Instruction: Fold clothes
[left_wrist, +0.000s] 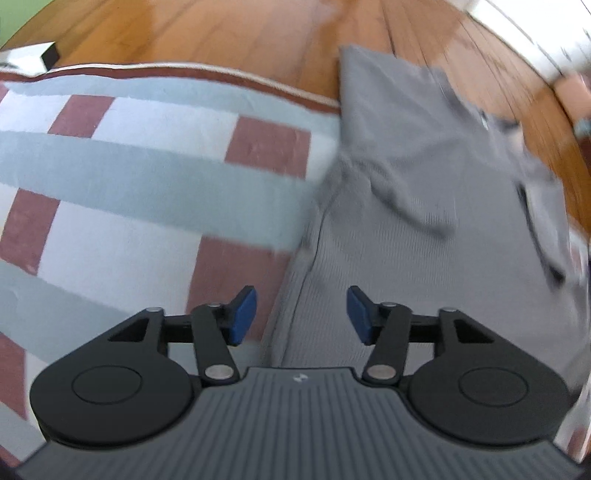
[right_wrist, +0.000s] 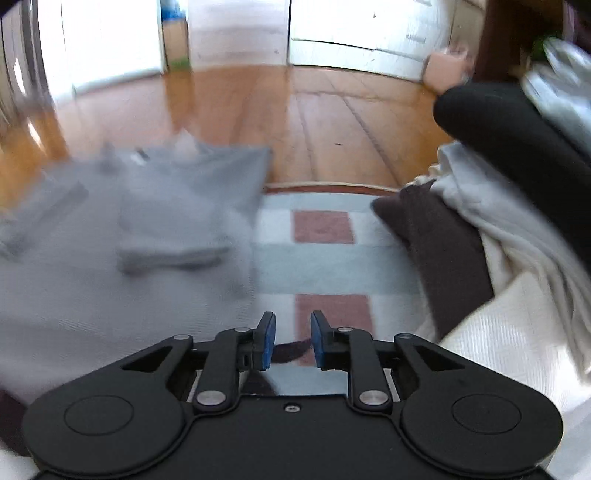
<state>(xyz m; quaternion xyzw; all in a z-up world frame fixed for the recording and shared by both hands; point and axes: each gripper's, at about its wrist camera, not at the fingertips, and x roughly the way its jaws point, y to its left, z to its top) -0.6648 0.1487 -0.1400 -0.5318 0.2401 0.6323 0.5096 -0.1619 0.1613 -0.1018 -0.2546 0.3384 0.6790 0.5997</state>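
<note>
Garment: grey knit garment (left_wrist: 424, 206) lies spread on the blue, white and brick-red checked rug (left_wrist: 129, 166), one end reaching onto the glossy wooden plank floor (left_wrist: 240, 33) (blurred in both views).
Left gripper (left_wrist: 301, 314): blue pads apart, poised over the grey cloth, nothing pinched.
Right gripper (right_wrist: 293, 339): jaws slightly parted, empty, over the rug just beside the garment.
Pile: dark brown and white clothes (right_wrist: 480, 251) heaped at right.
</note>
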